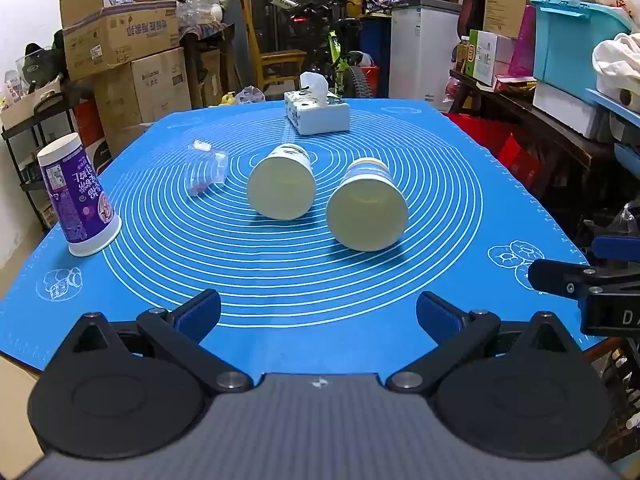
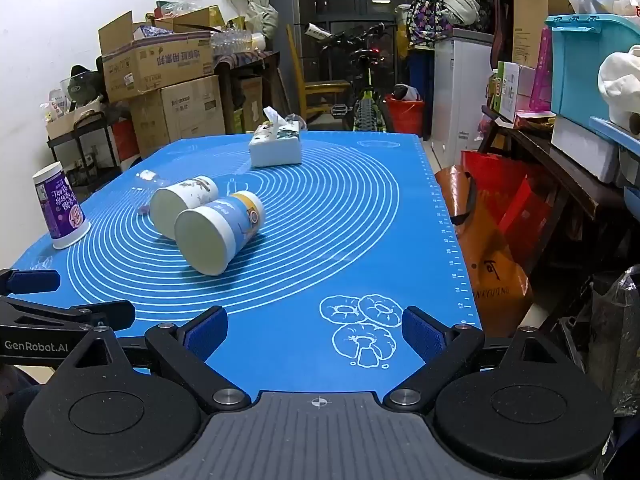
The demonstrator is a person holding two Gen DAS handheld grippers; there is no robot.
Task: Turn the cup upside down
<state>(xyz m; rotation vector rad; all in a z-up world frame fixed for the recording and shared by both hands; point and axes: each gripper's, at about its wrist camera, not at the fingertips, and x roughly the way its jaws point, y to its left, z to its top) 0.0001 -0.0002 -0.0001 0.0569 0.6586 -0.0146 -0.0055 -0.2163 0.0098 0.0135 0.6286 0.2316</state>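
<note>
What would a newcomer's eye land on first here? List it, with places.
Two pale paper cups lie on their sides mid-mat, open mouths toward the cameras: one with a yellow band nearer, one with brown print just behind it. A purple cup already stands upside down at the blue mat's left edge, and a tissue box sits at the far end. Both hand-held grippers, left and right, hang open and empty at the near edge.

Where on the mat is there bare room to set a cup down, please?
Bare: the near strip between the lying cups and left gripper, and the right side by the donut drawings. Crowded: centre-left, around both cups, plastic bag and purple cup.
</note>
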